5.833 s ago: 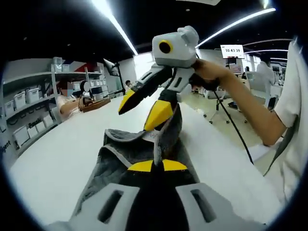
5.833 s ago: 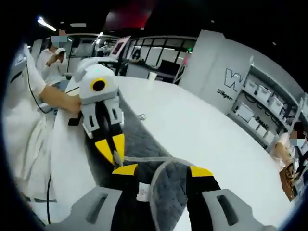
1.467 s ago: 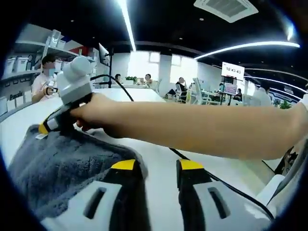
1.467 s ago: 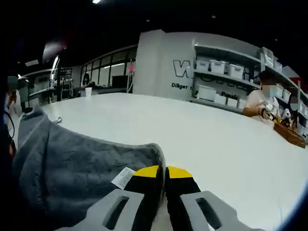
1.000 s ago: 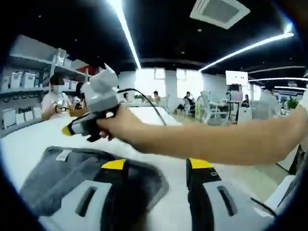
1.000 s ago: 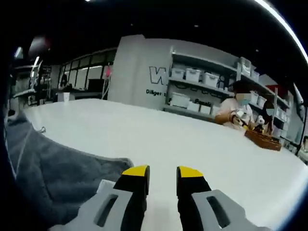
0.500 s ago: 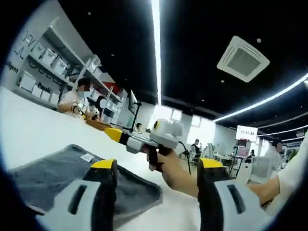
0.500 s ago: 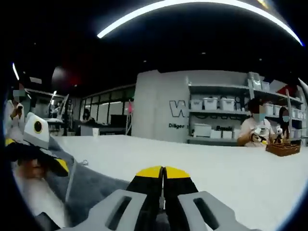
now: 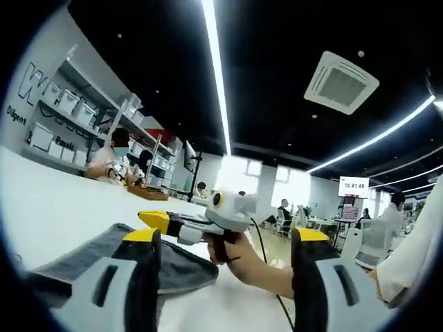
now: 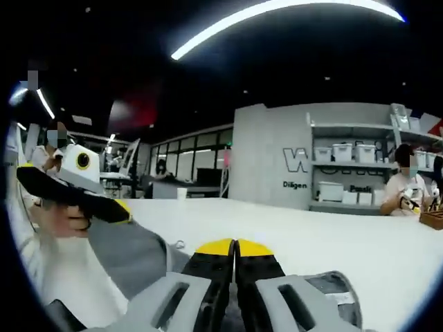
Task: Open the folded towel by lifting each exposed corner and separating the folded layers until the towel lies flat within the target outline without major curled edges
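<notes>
Grey and plush, the towel (image 9: 104, 252) lies on the white table (image 9: 48, 200), spread low under both grippers. The left gripper (image 9: 225, 238) has its jaws spread wide and holds nothing, while the right gripper (image 10: 235, 247) has its yellow tips pressed together just above the cloth (whether any fabric is caught between them I cannot tell). To do this step well, I would pick a loose corner, pinch one layer only, and draw it outward low and slow so the edge does not curl.
</notes>
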Demonstrator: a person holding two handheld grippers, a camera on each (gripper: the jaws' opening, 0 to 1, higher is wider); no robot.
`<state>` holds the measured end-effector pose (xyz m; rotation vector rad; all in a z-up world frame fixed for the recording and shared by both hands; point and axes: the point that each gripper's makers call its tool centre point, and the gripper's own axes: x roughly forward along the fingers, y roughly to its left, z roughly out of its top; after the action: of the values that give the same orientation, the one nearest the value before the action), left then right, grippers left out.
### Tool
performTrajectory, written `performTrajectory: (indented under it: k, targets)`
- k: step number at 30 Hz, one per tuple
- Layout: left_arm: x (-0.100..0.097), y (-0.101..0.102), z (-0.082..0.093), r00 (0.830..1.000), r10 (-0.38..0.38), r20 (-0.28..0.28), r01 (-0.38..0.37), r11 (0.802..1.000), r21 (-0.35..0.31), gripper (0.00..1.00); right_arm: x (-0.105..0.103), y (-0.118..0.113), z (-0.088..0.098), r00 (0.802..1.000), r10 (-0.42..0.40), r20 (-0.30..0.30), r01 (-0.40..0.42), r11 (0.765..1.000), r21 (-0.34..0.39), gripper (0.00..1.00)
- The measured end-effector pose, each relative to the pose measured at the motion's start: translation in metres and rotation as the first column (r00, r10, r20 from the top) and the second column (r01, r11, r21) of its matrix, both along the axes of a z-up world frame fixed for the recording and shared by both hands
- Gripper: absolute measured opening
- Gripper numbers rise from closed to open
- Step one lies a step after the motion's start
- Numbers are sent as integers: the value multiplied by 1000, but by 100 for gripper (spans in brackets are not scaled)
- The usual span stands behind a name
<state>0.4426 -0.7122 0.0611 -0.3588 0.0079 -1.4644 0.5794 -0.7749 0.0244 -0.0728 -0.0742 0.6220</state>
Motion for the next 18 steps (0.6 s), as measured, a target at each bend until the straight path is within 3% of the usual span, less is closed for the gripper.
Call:
performTrajectory:
  k: [2,3,5,8,9,10,12,14,16,17,18]
  targets:
    - [-1,4,-11,1000,6,-28,-4,998,65,68,-7,20,-1,997,74,26,-74,997,2,0]
    - [-10,7,-15,997,-41,-70,47,995,93,66,-9,29,-3,994,105,13,-106,994,27,0]
    - [-22,16,-5,995,-76,-67,78,997,25,63,-11,41,-8,989,143,-34,-141,989,53,0]
    - [-30,33,0,996,-76,-51,77,996,34,63,-9,53,-9,988,152,-35,-151,988,24,0]
    - [-31,41,1,997,-77,-23,78,995,62,64,-10,56,-8,988,151,-32,-151,988,12,0]
    - [-33,50,2,997,-75,10,74,993,90,64,-7,54,-5,995,96,15,-96,995,-43,0]
    - [-32,63,6,997,-66,44,62,993,101,64,-2,54,-3,998,44,53,-39,995,-86,9]
    - [-30,78,6,997,-67,47,60,991,123,59,1,61,-6,999,46,-1,-46,998,-46,20]
    - [-23,97,7,997,-53,48,45,988,147,56,1,69,-1,997,72,-11,-72,997,43,24]
    - [-14,110,7,998,-27,60,17,987,163,55,1,71,-1,997,67,-25,-65,997,50,24]
    - [-8,119,8,998,-6,68,-6,985,171,55,3,72,-5,998,46,-34,-46,999,-3,24]
